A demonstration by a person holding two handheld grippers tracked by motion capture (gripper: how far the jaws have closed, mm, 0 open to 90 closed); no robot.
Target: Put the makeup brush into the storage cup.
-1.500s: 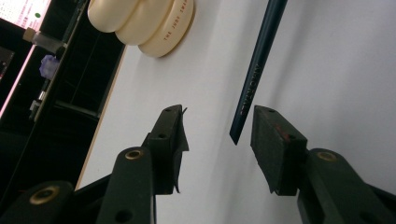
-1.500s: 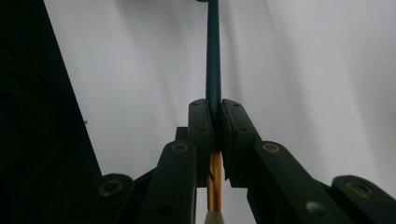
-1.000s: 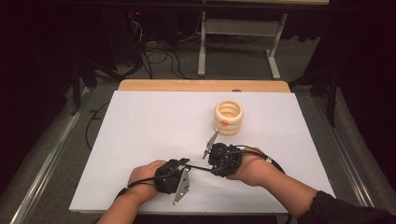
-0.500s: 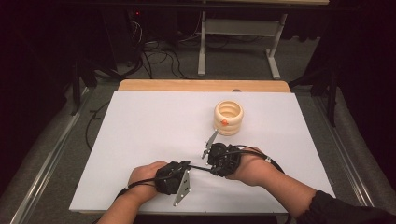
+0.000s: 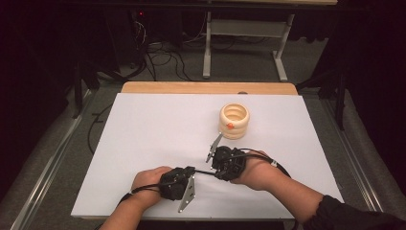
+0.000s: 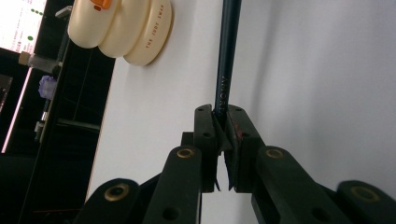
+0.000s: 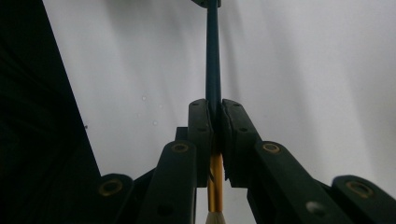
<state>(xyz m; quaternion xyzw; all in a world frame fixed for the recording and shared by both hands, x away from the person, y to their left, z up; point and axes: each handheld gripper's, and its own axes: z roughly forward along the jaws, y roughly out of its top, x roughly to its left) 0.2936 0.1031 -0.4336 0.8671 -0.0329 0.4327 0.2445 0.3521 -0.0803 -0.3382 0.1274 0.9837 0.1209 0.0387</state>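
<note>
On my left side, the left gripper (image 5: 197,172) lies low over the white, smooth-topped bench (image 5: 143,139), its matt black jaws pointing toward the other hand. Its jaws have just been closing, and in the left gripper view they now pinch the end of a slim, dark blue paintbrush handle (image 6: 227,70), round and glossy with faint lettering along it. A grey three-cornered metal plate (image 5: 187,193) hangs off this gripper's near side.

The paintbrush bridges the short gap between my two hands, lying level just above the bench surface. From the left gripper it runs straight ahead to the right gripper (image 5: 214,168), which is clenched on the brush farther along. In the right gripper view the dark handle (image 7: 213,60) passes between the flat black pads, and behind them I see a shiny gold metal ferrule (image 7: 215,179) and the start of pale bristles (image 7: 215,218) at the lower edge.

Beyond the right gripper, a little farther up the bench, stands a cream-coloured holder (image 5: 234,120) built like three stacked rounded rings, smooth and plastic-looking, with a small orange knob on its near face. It is apart from both grippers. A pale wooden strip (image 5: 206,87) edges the bench's far side.
</note>
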